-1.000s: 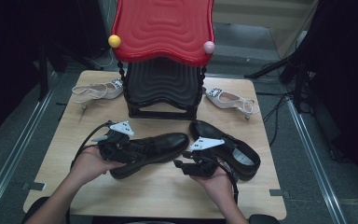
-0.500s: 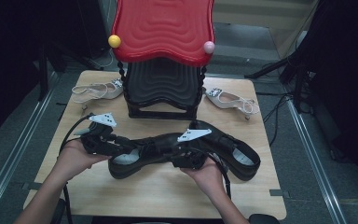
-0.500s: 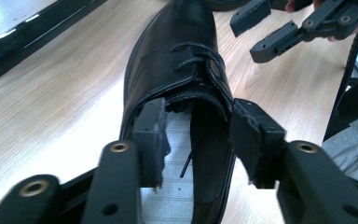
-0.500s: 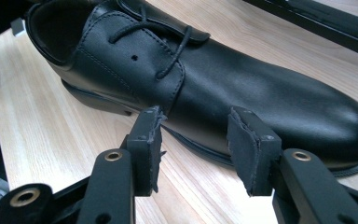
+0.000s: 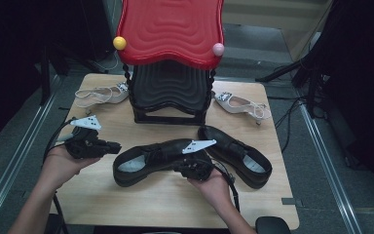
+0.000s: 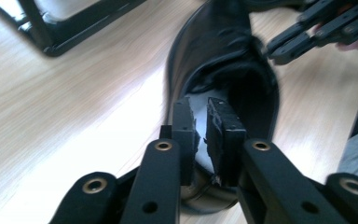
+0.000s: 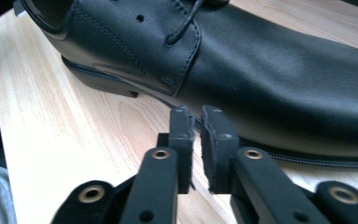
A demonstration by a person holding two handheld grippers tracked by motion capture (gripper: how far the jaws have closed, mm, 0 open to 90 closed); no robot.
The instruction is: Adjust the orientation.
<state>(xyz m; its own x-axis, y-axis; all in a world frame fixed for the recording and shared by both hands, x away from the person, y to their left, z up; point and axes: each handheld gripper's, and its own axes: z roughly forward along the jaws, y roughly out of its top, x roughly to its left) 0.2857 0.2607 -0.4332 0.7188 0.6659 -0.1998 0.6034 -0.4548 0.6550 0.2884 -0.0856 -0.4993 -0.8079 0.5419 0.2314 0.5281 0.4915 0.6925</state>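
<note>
The black shoe [image 5: 151,158] in the middle of the high view lies on its side on the bench [image 5: 102,195], its pale insole facing lower left and its toe running right toward the right claw. The bench is pale wood and takes up the centre of the frame; at its far edge, top centre, stands a red and black wavy rack [image 5: 170,58] with a yellow ball [image 5: 120,43] and a pink ball [image 5: 218,49] on its posts. A second black shoe [image 5: 238,153] sits upright at the right, just beside the first. A white heeled sandal [image 5: 100,93] lies at the upper left of the bench and another white sandal [image 5: 238,105] at the upper right. The left claw [image 5: 113,146], held in a hand at the left of the frame, points at the heel of the lying shoe; in the left gripper view its jaws are nearly closed with a narrow gap and hold nothing, and the shoe's opening lies just beyond them. The right claw [image 7: 196,123], at lower centre of the high view, sits against the shoe's side; its jaws likewise stand a sliver apart, empty, close to the sole edge.
</note>
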